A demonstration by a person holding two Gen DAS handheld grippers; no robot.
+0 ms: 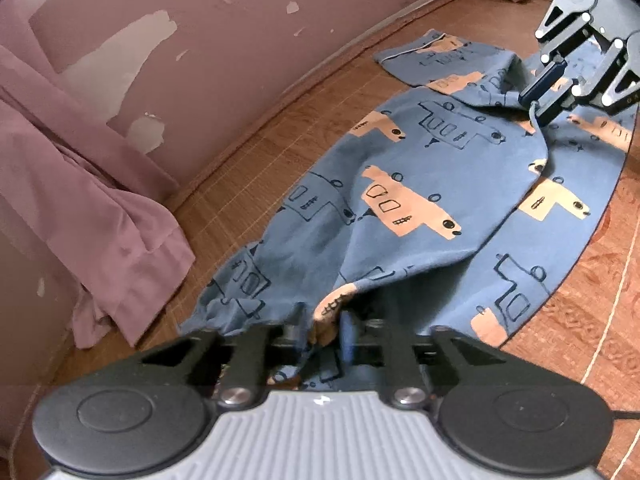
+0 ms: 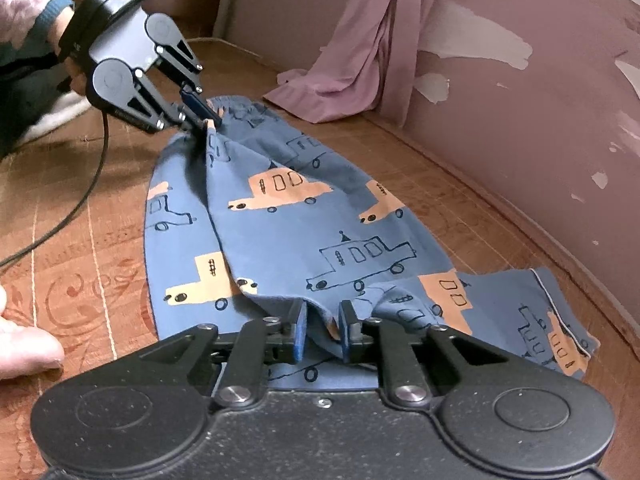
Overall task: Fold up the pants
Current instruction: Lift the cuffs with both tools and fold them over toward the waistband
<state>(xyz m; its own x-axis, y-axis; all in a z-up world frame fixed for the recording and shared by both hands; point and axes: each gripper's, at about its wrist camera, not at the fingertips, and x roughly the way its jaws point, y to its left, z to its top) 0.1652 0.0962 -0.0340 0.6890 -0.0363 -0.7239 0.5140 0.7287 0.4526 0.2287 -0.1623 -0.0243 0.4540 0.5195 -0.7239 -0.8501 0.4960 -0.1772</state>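
One pair of pants lies on the mat, blue with car prints, and it shows two legs: one folded over the other. Two tools are in sight, the left tool and the right tool, each with two blue pads, and each pinches a fold of the pants. One black cable trails across the mat. One mauve curtain hangs against the one peeling wall. One sleeve of the person shows behind the left tool in the right wrist view.
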